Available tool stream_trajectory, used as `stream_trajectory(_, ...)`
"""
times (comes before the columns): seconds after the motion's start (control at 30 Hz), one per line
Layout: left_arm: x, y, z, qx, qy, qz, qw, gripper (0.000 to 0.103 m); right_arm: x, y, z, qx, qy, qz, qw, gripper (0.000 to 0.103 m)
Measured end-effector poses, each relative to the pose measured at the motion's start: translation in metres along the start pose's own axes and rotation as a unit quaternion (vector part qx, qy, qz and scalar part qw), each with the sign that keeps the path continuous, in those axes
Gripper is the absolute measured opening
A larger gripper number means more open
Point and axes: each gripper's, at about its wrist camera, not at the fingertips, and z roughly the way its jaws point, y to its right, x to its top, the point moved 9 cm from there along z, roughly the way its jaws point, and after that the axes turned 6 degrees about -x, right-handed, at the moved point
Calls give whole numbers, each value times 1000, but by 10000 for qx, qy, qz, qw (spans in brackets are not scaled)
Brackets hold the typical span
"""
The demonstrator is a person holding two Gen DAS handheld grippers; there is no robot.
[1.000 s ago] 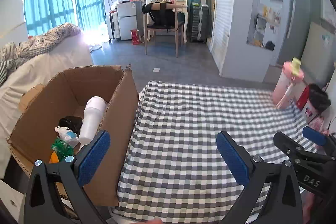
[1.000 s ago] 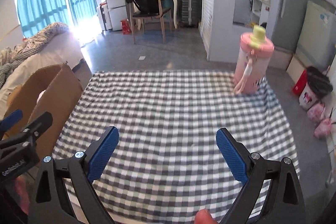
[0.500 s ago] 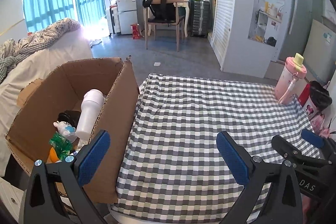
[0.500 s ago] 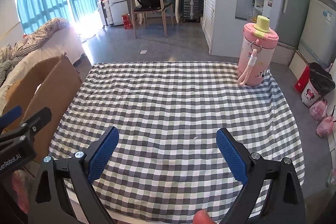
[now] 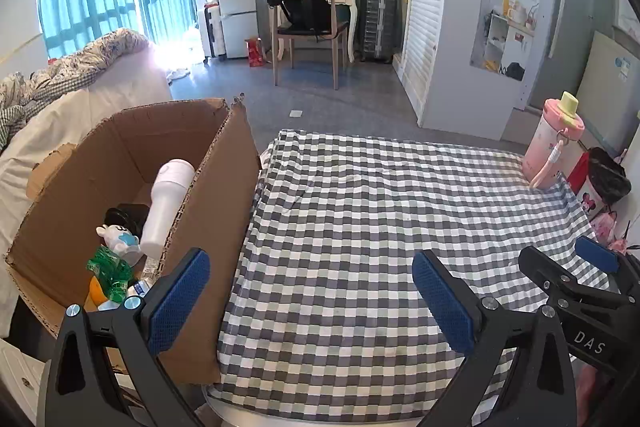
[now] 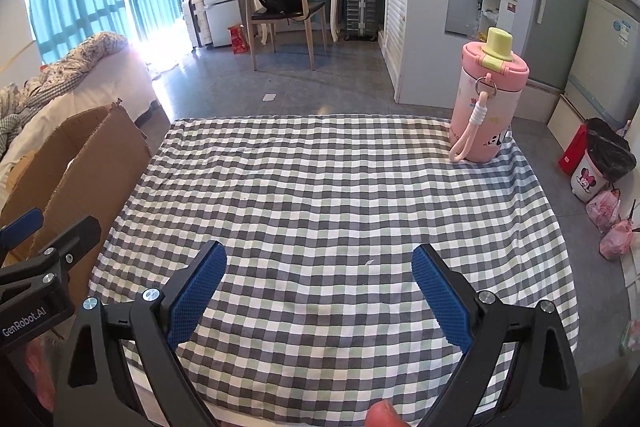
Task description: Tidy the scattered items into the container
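My left gripper (image 5: 310, 293) hangs above the near edge of the tabletop (image 5: 360, 227) draped in grey-and-white checked cloth, its blue-padded jaws spread wide with nothing between them. My right gripper (image 6: 318, 293) is just beside it over the same near edge, jaws equally wide and empty; a fingertip (image 6: 382, 415) shows at the bottom of its view. The open brown cardboard box (image 5: 224, 187) stands against the left side of the tabletop. Inside it lie a white cylindrical bottle (image 5: 166, 203) leaning on the right wall, a small white figurine with a blue patch (image 5: 118, 237), a crumpled green wrapper (image 5: 108, 269), something orange and a black object. The pink drinking bottle with a yellow cap and looped strap (image 6: 486, 105) stands upright at the far right corner of the cloth, well apart from both grippers.
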Motion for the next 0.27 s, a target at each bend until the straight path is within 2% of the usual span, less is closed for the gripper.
stream_trajectory(0.27, -5, -1, 2, 47, -6, 64, 10000, 103, -1, 0, 1, -17, -23, -1, 10000, 94)
